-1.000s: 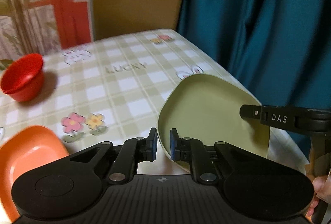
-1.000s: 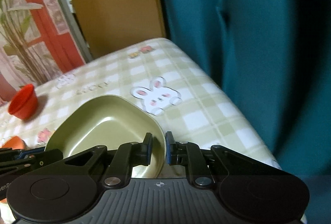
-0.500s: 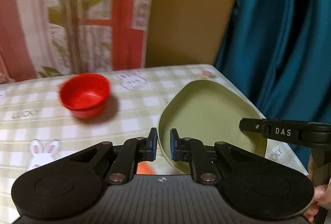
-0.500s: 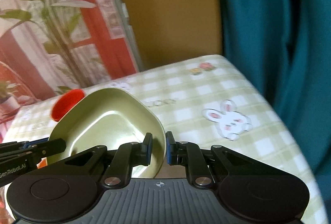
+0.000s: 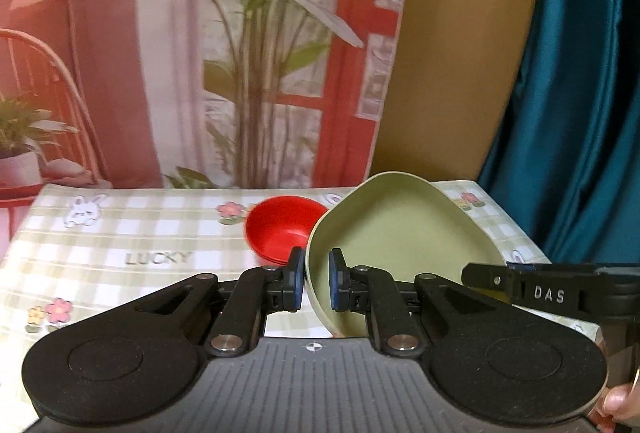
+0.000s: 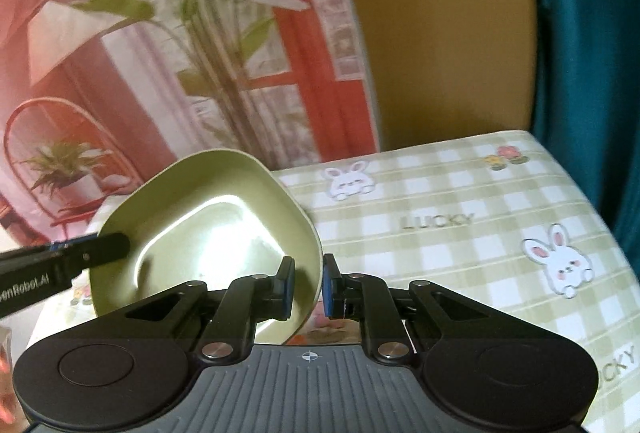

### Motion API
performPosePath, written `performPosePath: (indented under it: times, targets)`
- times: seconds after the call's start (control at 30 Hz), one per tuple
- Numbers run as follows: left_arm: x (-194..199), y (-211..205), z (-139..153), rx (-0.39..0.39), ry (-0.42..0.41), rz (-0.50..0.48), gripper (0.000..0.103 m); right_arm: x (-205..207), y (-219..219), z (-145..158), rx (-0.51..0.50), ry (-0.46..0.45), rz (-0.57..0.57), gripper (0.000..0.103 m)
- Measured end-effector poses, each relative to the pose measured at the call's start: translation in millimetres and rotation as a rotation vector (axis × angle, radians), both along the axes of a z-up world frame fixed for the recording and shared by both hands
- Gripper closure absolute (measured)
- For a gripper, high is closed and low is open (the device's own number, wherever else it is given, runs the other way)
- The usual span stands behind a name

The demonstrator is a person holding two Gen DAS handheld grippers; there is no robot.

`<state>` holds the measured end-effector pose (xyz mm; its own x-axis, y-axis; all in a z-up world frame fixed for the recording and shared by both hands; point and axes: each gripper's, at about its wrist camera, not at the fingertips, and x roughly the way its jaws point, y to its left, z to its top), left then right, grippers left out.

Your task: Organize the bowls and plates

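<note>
A pale green squarish plate [image 5: 400,237] is held in the air above the checked table, gripped on two sides. My left gripper [image 5: 314,283] is shut on its left rim. My right gripper [image 6: 308,287] is shut on its right rim; the plate [image 6: 208,229] shows glare on its inside in the right wrist view. The right gripper's finger [image 5: 520,283] crosses the plate's right side in the left wrist view. The left gripper's finger [image 6: 80,259] reaches the plate's left side in the right wrist view. A red bowl [image 5: 284,229] sits on the table just behind the plate's left edge.
The table carries a green-and-white checked cloth [image 6: 460,233] with bunnies and flowers. A plant-and-window backdrop [image 5: 240,53] stands behind it. A teal curtain [image 5: 580,93] hangs at the right, beside an ochre panel [image 6: 440,33].
Both grippers have swung left with the green plate, lifting it. The red bowl now sits right behind the plate, and the orange plate has left the view.
</note>
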<state>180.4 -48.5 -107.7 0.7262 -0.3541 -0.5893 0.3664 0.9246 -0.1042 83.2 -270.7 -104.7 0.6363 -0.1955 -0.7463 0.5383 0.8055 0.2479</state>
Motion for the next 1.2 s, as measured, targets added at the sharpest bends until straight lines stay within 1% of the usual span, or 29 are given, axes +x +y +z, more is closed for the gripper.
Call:
performPosePath:
  times: [0.17, 0.33, 0.57, 0.9, 1.1, 1.2]
  targets:
    - [3.8, 12.5, -5.3, 0.029, 0.025, -0.001, 0.089, 5.7, 12.9, -9.5, 0.028, 0.013, 0.015, 0.089]
    - [10.0, 21.0, -17.7, 0.038, 0.065, -0.003, 0.089, 4.4, 22.9, -22.1, 0.047, 0.035, 0.024, 0.088]
    - [16.5, 26.7, -28.3, 0.063, 0.092, -0.012, 0.089, -0.6, 31.3, -39.5, 0.094, 0.054, 0.031, 0.088]
    - [14.0, 19.7, -46.7, 0.097, 0.136, -0.035, 0.089, -20.3, 37.0, -60.5, 0.127, 0.09, 0.026, 0.086]
    - [8.1, 13.4, -62.5, 0.137, 0.161, -0.045, 0.089, -30.5, 40.9, -72.5, 0.116, 0.115, 0.044, 0.084]
    - [8.3, 12.6, -67.8, 0.142, 0.17, -0.041, 0.089, -33.1, 41.3, -76.8, 0.118, 0.123, 0.045, 0.084]
